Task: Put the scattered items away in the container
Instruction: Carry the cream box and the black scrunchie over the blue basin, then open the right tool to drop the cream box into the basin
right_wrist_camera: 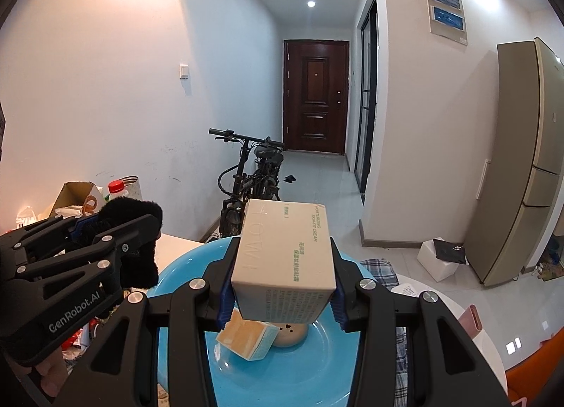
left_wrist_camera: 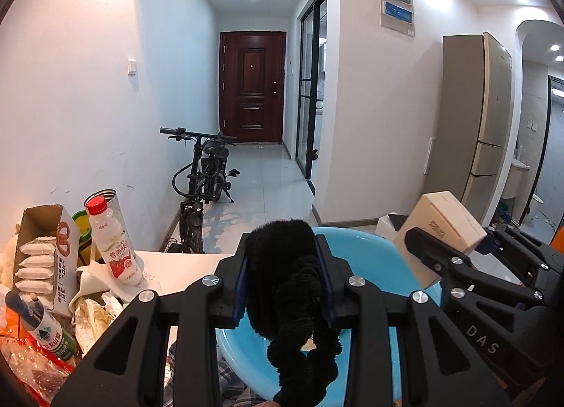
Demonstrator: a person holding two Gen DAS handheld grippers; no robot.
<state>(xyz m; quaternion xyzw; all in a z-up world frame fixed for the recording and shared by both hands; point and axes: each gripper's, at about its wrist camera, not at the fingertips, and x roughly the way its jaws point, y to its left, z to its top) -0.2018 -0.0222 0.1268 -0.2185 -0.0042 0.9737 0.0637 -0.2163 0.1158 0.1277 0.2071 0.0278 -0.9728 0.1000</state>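
The left gripper (left_wrist_camera: 285,287) is clamped on a black fuzzy cloth (left_wrist_camera: 294,287), which bulges between its blue pads and hangs in a twisted tail over the blue basin (left_wrist_camera: 398,259). The right gripper (right_wrist_camera: 282,287) is closed on a beige cream box (right_wrist_camera: 285,251), held tilted above the same basin (right_wrist_camera: 183,266), its printed face turned up. In the left wrist view that box (left_wrist_camera: 440,227) shows at the right of the basin, pinched in the right gripper (left_wrist_camera: 423,259). In the right wrist view the left gripper (right_wrist_camera: 141,230) and the black cloth (right_wrist_camera: 137,230) sit just left of the basin.

Inside the basin, below the held box, lie a small orange-and-teal carton (right_wrist_camera: 246,340) and a round tan thing (right_wrist_camera: 292,334) touching it.

The basin stands on a white bench (left_wrist_camera: 176,266). Left of the basin on that bench is a clutter: a red-capped drink bottle (left_wrist_camera: 112,241) standing on crumpled white tissue (left_wrist_camera: 91,280), an open cardboard box of white packets (left_wrist_camera: 42,255) beside it, a green-labelled bottle (left_wrist_camera: 46,329) lying nearer, and red crinkled wrappers (left_wrist_camera: 31,368) nearest.

Beyond the basin, a black bicycle (left_wrist_camera: 204,174) stands on the tiled floor by the left wall. Right of the basin and farther off, a white box (right_wrist_camera: 440,259) sits on the floor near a tall fridge (right_wrist_camera: 521,160). At the far end of the hallway is a dark brown door (left_wrist_camera: 252,86).
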